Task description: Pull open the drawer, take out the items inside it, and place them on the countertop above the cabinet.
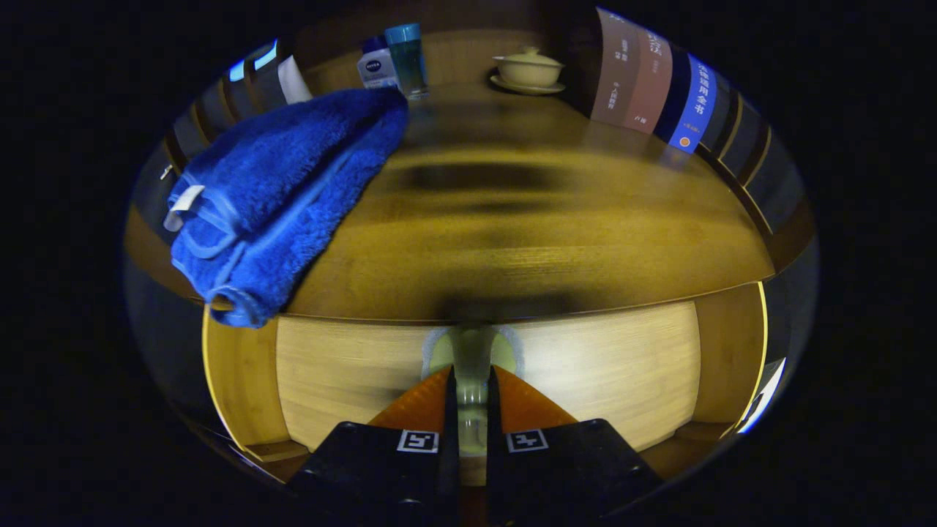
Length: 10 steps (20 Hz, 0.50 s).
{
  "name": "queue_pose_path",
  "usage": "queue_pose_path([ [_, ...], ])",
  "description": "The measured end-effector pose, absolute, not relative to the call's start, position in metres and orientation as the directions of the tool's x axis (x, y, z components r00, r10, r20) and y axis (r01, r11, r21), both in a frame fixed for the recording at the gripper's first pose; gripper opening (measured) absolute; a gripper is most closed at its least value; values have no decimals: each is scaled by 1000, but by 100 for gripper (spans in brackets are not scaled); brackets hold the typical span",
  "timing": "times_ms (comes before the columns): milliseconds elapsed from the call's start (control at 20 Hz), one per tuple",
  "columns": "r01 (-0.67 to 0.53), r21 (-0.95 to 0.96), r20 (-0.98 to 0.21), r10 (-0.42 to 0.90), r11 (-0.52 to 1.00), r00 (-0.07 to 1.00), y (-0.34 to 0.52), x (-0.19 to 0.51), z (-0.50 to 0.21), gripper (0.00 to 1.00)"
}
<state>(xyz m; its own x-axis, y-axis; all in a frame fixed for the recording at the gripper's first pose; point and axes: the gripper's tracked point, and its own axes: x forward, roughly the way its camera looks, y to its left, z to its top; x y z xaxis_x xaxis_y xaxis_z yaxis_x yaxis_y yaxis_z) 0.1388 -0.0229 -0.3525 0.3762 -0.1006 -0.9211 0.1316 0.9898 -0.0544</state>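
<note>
Closest in, the gripper (469, 380) has its two fingers drawn near together, pinching the pale knob (471, 350) on the drawer front (607, 366). That drawer sits just under the wooden countertop (527, 241). On the countertop a folded blue towel (282, 194) hangs over the front edge, with a small white bottle (376, 67) and a blue tumbler (407, 58) behind it, a lidded cup on a saucer (528, 71) farther along, and books (651, 77) standing beside that

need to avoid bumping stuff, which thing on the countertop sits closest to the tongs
The blue towel: it overhangs the countertop's front edge, while the bottles and lidded bowl stand far back.
</note>
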Motion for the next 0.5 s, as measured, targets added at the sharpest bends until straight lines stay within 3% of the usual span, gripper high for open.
queue_pose_path([
  [500, 117, 20, -797, -55, 993, 601, -14, 118, -248, 19],
])
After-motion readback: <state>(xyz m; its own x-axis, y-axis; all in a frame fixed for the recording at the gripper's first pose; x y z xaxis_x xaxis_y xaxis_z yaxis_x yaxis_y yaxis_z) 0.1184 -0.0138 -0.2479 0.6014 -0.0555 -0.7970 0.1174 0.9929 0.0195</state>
